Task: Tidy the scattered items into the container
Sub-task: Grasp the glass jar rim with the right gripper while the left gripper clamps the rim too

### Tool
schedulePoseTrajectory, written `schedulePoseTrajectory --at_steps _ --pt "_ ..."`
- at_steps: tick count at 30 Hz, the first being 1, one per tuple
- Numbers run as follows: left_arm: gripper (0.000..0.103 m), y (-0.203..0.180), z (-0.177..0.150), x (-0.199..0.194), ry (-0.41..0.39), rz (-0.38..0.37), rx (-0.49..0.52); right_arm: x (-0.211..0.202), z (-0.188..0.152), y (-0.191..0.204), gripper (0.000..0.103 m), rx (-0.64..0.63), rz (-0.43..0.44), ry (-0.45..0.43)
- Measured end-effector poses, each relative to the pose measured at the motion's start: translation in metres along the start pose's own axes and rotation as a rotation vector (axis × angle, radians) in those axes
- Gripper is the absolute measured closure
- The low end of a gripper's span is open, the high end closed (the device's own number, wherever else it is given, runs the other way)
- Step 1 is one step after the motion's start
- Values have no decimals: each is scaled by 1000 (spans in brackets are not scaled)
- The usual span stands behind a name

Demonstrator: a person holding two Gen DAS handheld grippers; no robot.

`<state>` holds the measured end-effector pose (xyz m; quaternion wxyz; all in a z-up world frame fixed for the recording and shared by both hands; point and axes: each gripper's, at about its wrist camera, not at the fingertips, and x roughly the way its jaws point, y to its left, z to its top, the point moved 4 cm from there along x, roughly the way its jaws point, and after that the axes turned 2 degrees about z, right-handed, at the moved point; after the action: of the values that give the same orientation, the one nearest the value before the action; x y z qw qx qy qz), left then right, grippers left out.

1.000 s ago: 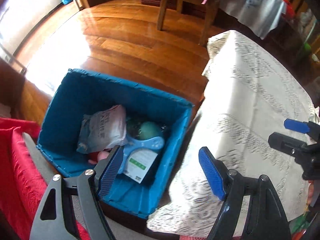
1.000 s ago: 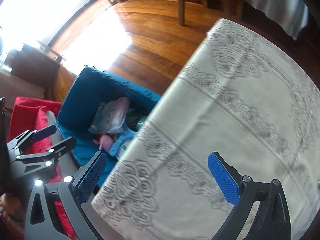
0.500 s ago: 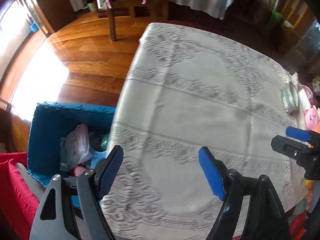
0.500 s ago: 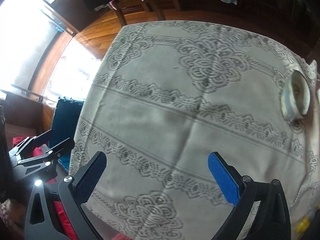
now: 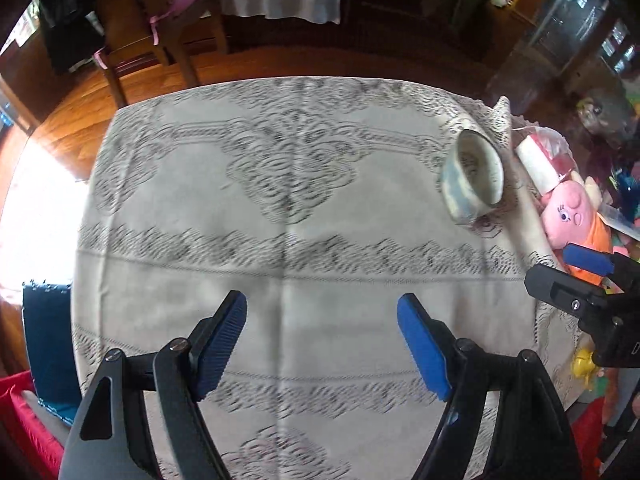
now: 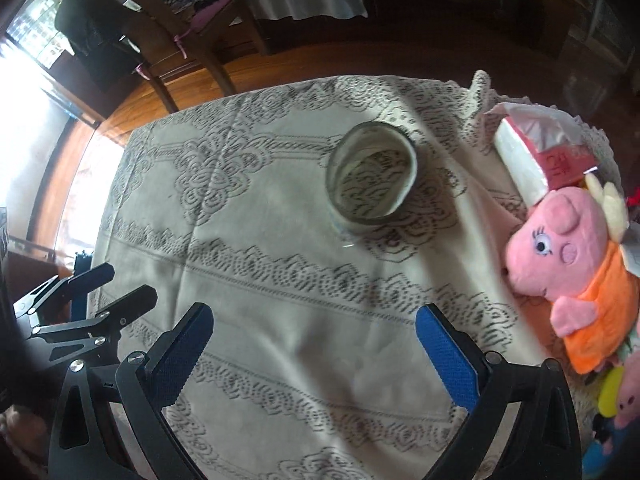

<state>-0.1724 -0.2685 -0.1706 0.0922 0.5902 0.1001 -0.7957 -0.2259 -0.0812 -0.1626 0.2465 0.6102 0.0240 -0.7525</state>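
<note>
The left gripper (image 5: pixel 322 320) hangs over a lace tablecloth (image 5: pixel 280 208) with its 2 blue pads spread wide and nothing between them. A roll of tape (image 5: pixel 472 178) lies tilted on the cloth toward the right. Just beyond the roll sit a tissue pack (image 5: pixel 538 160) and a pink pig plush (image 5: pixel 572 216) in orange. The right gripper (image 5: pixel 576 280) pokes in at the right edge. A blue bin (image 5: pixel 48 336) shows at the left, below the table edge.

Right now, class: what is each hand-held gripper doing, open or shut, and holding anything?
Left hand-held gripper: open, holding nothing, above the tablecloth.
Right hand-held gripper: open, holding nothing.
</note>
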Motion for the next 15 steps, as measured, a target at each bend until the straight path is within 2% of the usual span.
schedulePoseTrajectory --at_steps 5,7,9,13,15 --pt "25 -36 20 20 16 -12 24 3 17 -31 1 35 9 9" --pt "25 -46 27 28 21 -20 16 5 25 -41 13 33 15 12" --pt "25 -55 33 35 25 -27 0 7 35 -50 39 24 28 17" --pt "25 -72 44 47 29 -40 -31 19 58 -62 47 -29 39 36" --pt "25 -80 50 51 27 -48 -45 27 69 -66 60 -64 50 50"
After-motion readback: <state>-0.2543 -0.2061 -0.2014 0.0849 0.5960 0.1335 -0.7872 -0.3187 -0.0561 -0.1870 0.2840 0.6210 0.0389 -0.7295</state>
